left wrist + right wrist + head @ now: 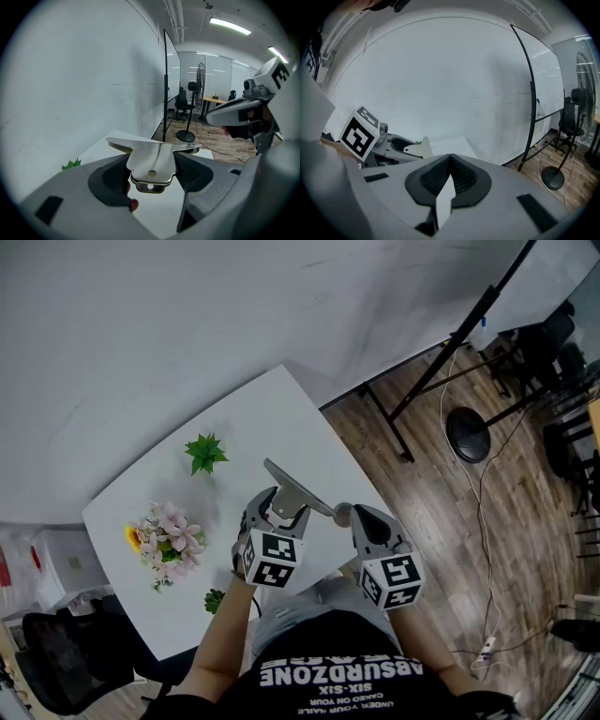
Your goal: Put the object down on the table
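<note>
A flat metal scraper-like tool (294, 487) is held in the air above the near right part of the white table (262, 418). My left gripper (284, 512) is shut on the tool's narrow end. In the left gripper view the tool (154, 157) sits clamped between the dark pads (110, 180), its wide blade pointing away. My right gripper (360, 516) hovers just right of the tool, apart from it. Its jaws are shut with nothing between them in the right gripper view (450, 161). That view also shows the tool (417, 149) at the left.
On the table lie a bunch of pink and yellow flowers (167, 538), a green leafy sprig (205, 453) and a smaller green sprig (216, 600) at the near edge. A black chair (56, 652) stands at lower left. A stand's legs and a fan base (469, 434) are on the wooden floor at right.
</note>
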Available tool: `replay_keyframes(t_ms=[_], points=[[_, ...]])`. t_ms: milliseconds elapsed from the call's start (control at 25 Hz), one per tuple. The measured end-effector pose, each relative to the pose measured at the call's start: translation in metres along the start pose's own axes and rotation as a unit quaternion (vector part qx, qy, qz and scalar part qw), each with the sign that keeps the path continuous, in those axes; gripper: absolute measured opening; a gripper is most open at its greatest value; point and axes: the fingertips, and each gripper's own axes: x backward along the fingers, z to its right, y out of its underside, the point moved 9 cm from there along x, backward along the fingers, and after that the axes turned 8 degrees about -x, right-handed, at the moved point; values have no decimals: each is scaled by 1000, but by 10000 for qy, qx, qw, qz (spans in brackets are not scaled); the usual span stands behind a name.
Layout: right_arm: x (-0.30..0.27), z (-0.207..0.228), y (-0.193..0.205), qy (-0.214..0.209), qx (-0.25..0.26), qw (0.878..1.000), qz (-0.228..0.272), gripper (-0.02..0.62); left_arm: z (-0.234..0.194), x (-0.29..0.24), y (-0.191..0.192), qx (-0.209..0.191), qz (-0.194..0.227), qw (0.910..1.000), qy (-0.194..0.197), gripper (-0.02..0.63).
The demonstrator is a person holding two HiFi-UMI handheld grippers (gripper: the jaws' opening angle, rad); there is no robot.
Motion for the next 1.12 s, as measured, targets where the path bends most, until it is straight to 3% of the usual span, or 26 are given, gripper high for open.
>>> replay_keyframes(t_ms=[1120], points=[[-4, 9, 8, 208, -140, 9996, -119, -2, 3, -30, 15, -185, -393, 9985, 327, 295]])
